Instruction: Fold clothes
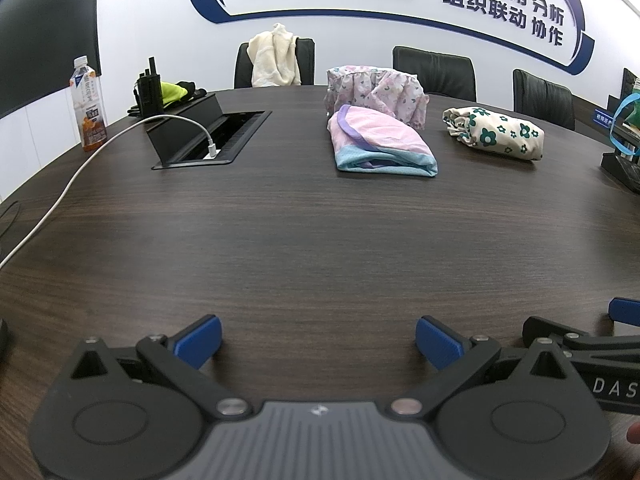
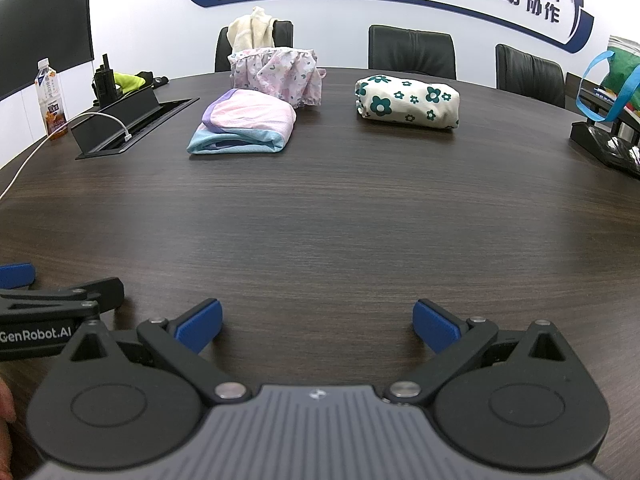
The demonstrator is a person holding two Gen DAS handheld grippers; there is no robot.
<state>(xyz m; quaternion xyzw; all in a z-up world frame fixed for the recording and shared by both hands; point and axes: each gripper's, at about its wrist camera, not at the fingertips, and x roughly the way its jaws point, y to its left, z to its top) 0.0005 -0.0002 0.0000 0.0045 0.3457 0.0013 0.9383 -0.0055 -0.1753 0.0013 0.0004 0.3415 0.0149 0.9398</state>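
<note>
Dark wood table (image 1: 280, 240) runs to a lettered wall, with a bottle (image 1: 89, 108) far left; both the left gripper (image 1: 318, 340) and right gripper (image 2: 316, 326) hang splayed and empty over bare wood. Well beyond lie a pink bundle (image 1: 380, 142), its long axis running away from the cameras, a crumpled floral dress (image 1: 380, 90) just behind, and a green-flowered bundle (image 1: 494, 130) lying crosswise. All look light, soft and limp, best pinched at a hem or corner.

Black linkage tool (image 1: 318, 342) with blue pads (image 1: 199, 340) (silver rivets, grey ribbed base).
</note>
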